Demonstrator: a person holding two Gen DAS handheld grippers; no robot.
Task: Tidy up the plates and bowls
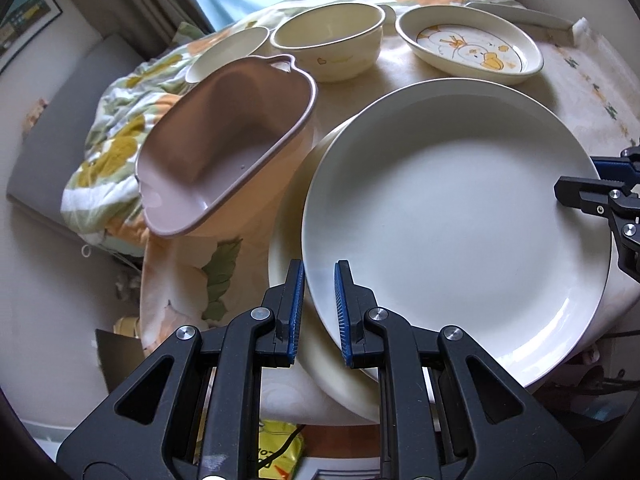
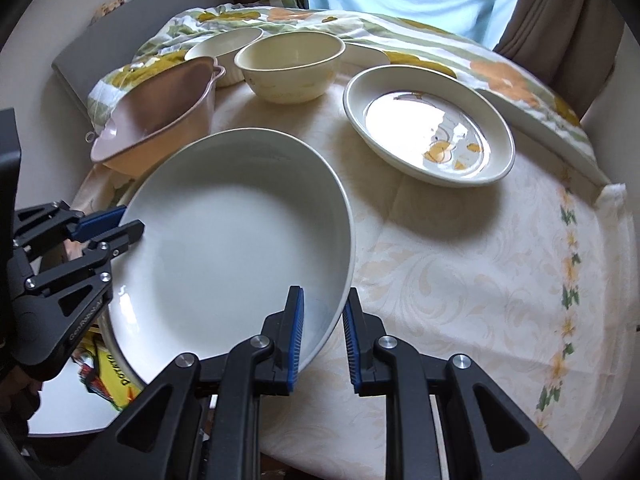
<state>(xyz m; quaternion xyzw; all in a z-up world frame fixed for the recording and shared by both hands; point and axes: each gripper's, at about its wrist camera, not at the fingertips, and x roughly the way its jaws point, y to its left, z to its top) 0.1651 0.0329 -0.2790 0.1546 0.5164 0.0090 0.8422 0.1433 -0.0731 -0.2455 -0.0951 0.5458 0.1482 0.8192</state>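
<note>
A large white plate (image 1: 452, 216) is held tilted above a second cream plate (image 1: 288, 280) on the table. My left gripper (image 1: 319, 308) straddles its near-left rim, fingers close on it. My right gripper (image 2: 323, 332) straddles the opposite rim; the plate also shows in the right wrist view (image 2: 236, 248). A pink handled dish (image 1: 224, 148) leans at the table's left edge. Behind stand a cream bowl (image 1: 328, 40), a smaller ribbed bowl (image 1: 228, 54) and an oval duck-pattern dish (image 1: 472, 46).
The round table has a floral cloth (image 2: 460, 272) and a flowered quilt (image 2: 400, 40) bunched along its back. A grey bench (image 1: 72, 120) lies beyond the left edge. A yellow packet (image 2: 112, 376) lies below the table.
</note>
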